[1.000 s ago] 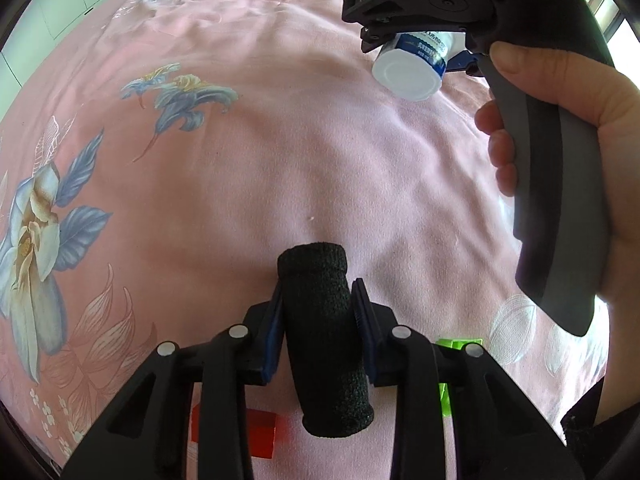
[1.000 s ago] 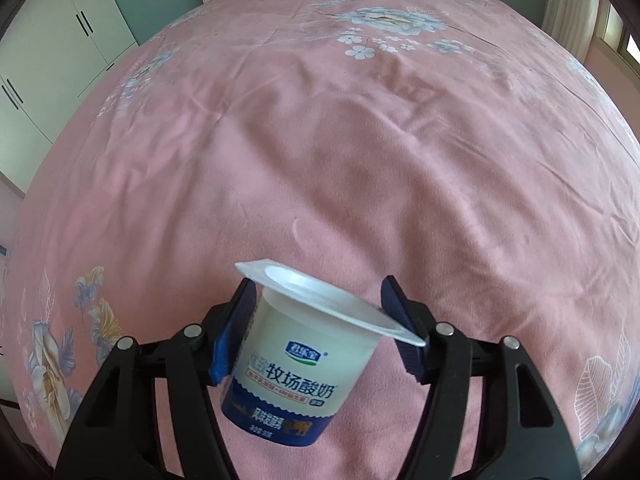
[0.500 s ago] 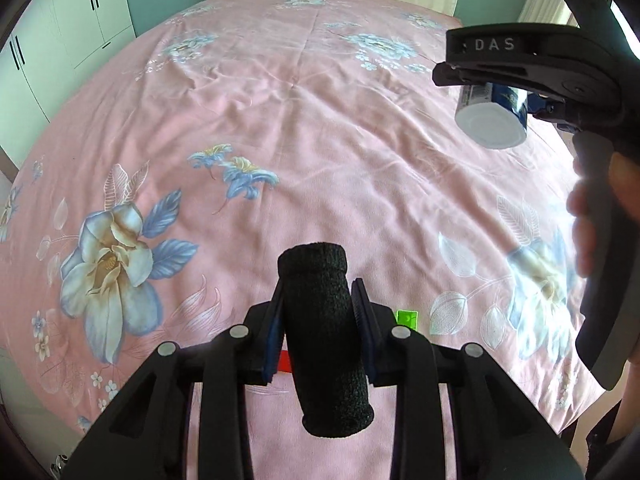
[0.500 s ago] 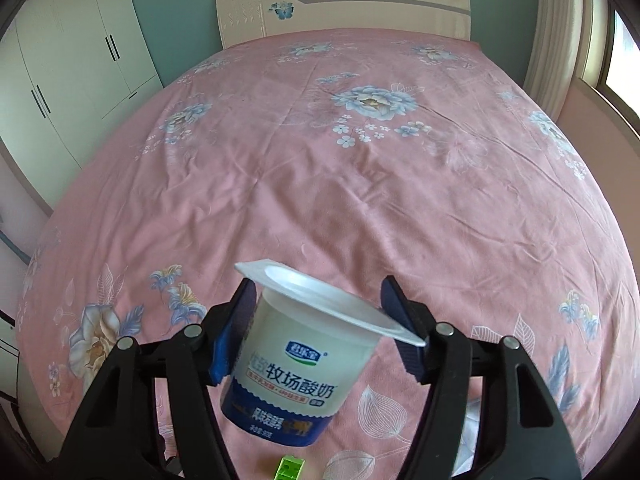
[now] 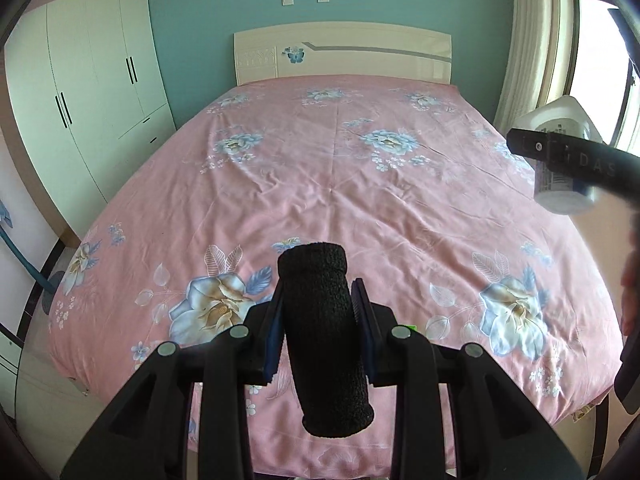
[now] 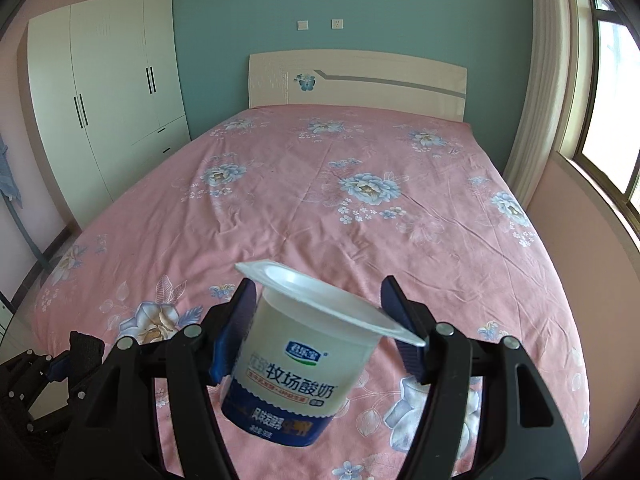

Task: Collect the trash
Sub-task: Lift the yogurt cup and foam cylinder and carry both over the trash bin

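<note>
We're holding two trash items, one per gripper, both up in the air over the foot end of the bed [image 5: 360, 184].

Left gripper [image 5: 319, 322]: jaws pinching one black knit sleeve [image 5: 324, 340]. Sleeve stands roughly upright between the blue pads [image 5: 274, 326], sticking out above and below them, open top end tilted slightly toward the bed's headboard [image 5: 344, 54].

Right gripper [image 6: 320, 324]: jaws clamped on one yogurt cup [image 6: 296, 364]. White cup, blue band at the bottom, Chinese print on the label, lid off, rim tilted. The pads sit on either side of it just under the rim. From the left wrist view the same cup [image 5: 560, 160] shows at the right edge of the bed, with the right gripper's black finger across it, and a blurred bit of the hand [image 5: 630, 300] below that.

Count on the bed: zero loose trash that we can see on the pink floral sheet. One small green bit [image 5: 410, 327] peeks out just behind the left gripper at the foot of the bed; can't tell what it is.

Room, relative to the bed: one white wardrobe [image 6: 108, 92] to its left with four doors visible, one window [image 6: 608, 112] with curtain [image 6: 540, 80] to its right, two wall plates [image 6: 320, 24] above the headboard.
</note>
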`<state>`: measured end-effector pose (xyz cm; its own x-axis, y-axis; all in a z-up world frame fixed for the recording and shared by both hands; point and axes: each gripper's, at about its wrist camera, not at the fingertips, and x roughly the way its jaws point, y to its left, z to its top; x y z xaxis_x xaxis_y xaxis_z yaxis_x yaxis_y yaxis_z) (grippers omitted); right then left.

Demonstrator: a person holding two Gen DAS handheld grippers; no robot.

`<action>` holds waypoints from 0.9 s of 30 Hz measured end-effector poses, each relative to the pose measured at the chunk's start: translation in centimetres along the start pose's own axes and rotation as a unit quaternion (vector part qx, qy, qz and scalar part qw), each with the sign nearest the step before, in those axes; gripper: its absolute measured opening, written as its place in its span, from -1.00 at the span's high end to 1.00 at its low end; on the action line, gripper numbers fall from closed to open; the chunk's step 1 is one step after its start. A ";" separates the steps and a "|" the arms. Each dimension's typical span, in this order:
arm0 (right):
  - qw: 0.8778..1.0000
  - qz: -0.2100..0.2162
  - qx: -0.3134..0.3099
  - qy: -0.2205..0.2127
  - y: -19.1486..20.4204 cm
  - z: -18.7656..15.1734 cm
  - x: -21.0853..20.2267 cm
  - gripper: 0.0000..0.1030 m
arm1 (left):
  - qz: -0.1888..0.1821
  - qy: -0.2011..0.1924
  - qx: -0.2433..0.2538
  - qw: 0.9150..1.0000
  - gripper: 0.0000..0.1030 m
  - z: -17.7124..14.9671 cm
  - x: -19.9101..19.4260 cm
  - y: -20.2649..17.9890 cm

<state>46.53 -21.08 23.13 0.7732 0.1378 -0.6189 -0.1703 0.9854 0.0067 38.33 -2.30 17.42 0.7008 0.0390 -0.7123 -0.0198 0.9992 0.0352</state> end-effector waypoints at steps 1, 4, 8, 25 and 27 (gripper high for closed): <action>1.000 0.001 -0.003 -0.007 0.3 0.1 -1.5 -0.26 | 0.003 -0.008 0.000 1.000 0.34 0.0 -1.2 0.3; 1.000 0.002 -0.011 -0.026 1.1 0.2 -5.7 -0.26 | 0.007 -0.029 -0.004 1.000 0.34 0.1 -4.7 1.3; 0.999 0.002 -0.021 -0.048 2.1 -0.1 -10.9 -0.26 | 0.011 -0.054 0.001 0.998 0.34 -0.3 -8.7 2.2; 0.991 -0.002 -0.103 -0.082 6.9 -8.4 -24.4 -0.26 | 0.030 -0.095 0.046 0.994 0.34 -6.6 -17.9 3.8; 0.990 0.003 -0.114 -0.082 7.5 -9.9 -25.1 -0.26 | 0.028 -0.090 0.051 0.994 0.34 -7.5 -17.9 4.0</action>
<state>19.81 -18.14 30.98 0.8576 0.1759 -0.4834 -0.2939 0.9388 -0.1798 20.33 1.07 25.08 0.8169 0.0833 -0.5707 0.0037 0.9887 0.1496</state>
